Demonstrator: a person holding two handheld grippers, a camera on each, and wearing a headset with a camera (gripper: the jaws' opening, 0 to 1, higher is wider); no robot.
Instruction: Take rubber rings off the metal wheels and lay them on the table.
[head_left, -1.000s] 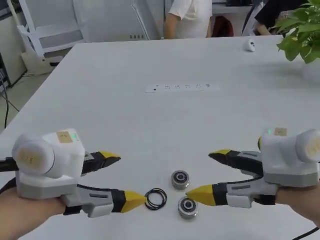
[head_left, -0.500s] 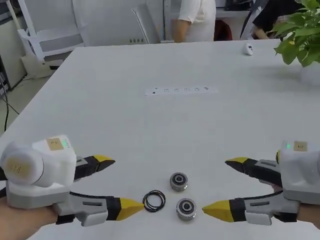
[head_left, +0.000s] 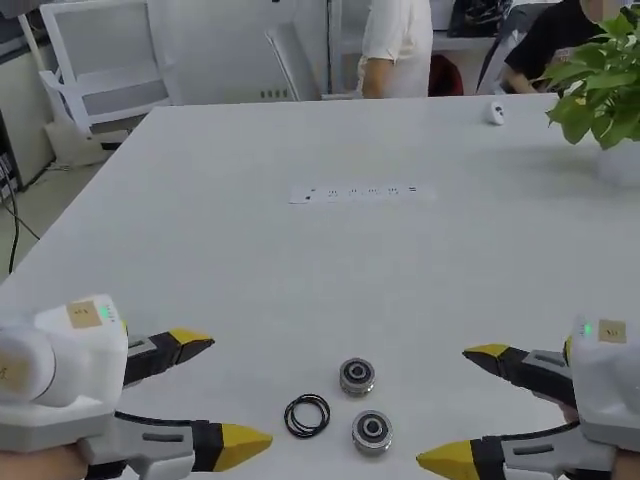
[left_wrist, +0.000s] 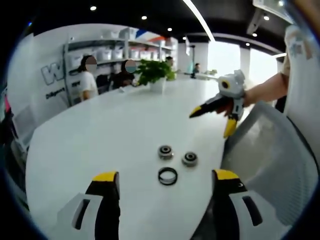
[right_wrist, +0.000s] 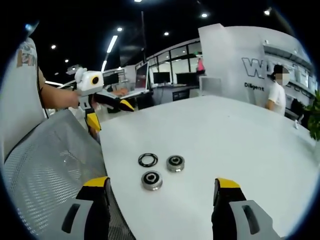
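Two small metal wheels lie on the white table near its front edge: one wheel (head_left: 357, 375) (left_wrist: 165, 152) (right_wrist: 175, 162) farther in, the other wheel (head_left: 372, 430) (left_wrist: 189, 158) (right_wrist: 151, 180) closer to me. Black rubber rings (head_left: 306, 415) (left_wrist: 167, 176) (right_wrist: 148, 159) lie flat on the table just left of the wheels. My left gripper (head_left: 205, 392) (left_wrist: 162, 176) (right_wrist: 107, 106) is open, left of the rings and holding nothing. My right gripper (head_left: 470, 410) (right_wrist: 159, 181) (left_wrist: 214, 120) is open too, right of the wheels, with nothing between its jaws.
A flush power strip (head_left: 352, 192) is set into the table's middle. A small white object (head_left: 495, 114) and a green plant (head_left: 598, 85) stand at the far right. People stand and sit beyond the far edge. A grey mesh chair (right_wrist: 45, 165) is at the near edge.
Both grippers have drawn back toward me and apart, away from the wheels and rings. The head camera has tilted, shifting the scene down. Wheels and rings lie where they were.
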